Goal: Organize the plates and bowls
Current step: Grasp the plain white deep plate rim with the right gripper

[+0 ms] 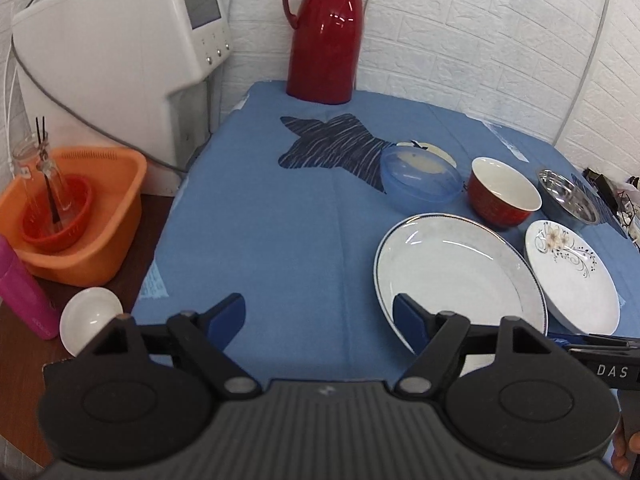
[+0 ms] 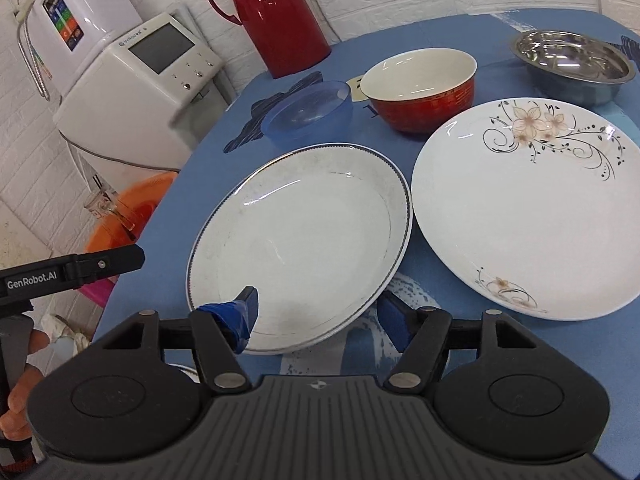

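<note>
A blue-rimmed white plate point(image 1: 456, 276) point(image 2: 300, 240) lies on the blue tablecloth. Right of it rests a flowered white plate point(image 1: 572, 276) point(image 2: 532, 204). Behind them stand a translucent blue bowl point(image 1: 420, 178) point(image 2: 308, 110), a red bowl with white inside point(image 1: 504, 196) point(image 2: 420, 88) and a steel bowl point(image 1: 568, 196) point(image 2: 572, 64). My left gripper point(image 1: 320, 320) is open over bare cloth, its right finger over the rimmed plate's near-left edge. My right gripper point(image 2: 320, 316) is open astride that plate's near rim, left finger above the plate, right finger beside it.
A red thermos jug point(image 1: 326, 32) point(image 2: 272, 12) stands at the table's back. A white appliance point(image 1: 120, 40) point(image 2: 136, 92) is at the left. An orange basin point(image 1: 76, 216) holding a jar, a pink bottle point(image 1: 22, 292) and a small white dish point(image 1: 90, 318) sit on the brown side surface.
</note>
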The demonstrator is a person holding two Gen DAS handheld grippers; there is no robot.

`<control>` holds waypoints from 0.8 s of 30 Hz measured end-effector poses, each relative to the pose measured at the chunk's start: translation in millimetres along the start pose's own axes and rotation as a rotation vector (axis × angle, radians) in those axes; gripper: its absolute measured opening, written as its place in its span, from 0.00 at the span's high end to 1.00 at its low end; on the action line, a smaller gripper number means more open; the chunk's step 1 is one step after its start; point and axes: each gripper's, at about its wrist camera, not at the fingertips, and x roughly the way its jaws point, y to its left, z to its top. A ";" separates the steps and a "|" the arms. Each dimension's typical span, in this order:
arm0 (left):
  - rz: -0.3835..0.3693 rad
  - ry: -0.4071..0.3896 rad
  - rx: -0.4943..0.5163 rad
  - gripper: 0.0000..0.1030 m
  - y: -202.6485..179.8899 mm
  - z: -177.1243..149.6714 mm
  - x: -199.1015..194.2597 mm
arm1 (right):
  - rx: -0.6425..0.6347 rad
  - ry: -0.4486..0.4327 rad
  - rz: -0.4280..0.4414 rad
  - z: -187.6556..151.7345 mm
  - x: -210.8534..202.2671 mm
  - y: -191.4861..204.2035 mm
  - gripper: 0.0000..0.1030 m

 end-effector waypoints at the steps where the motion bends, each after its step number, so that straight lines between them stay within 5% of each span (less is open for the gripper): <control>1: 0.001 0.003 0.002 0.27 1.9 1.6 3.6 | -0.021 0.004 -0.013 1.0 2.7 4.1 0.48; 6: -0.001 0.021 -0.001 0.27 4.7 7.7 25.1 | -0.085 0.031 0.050 6.2 12.2 11.4 0.48; 14: -0.090 0.105 -0.031 0.27 -6.7 19.6 69.3 | -0.124 0.000 -0.054 29.5 39.9 14.5 0.48; 24: -0.088 0.117 -0.028 0.29 -11.7 15.5 84.3 | -0.283 -0.044 -0.119 36.2 57.6 20.1 0.43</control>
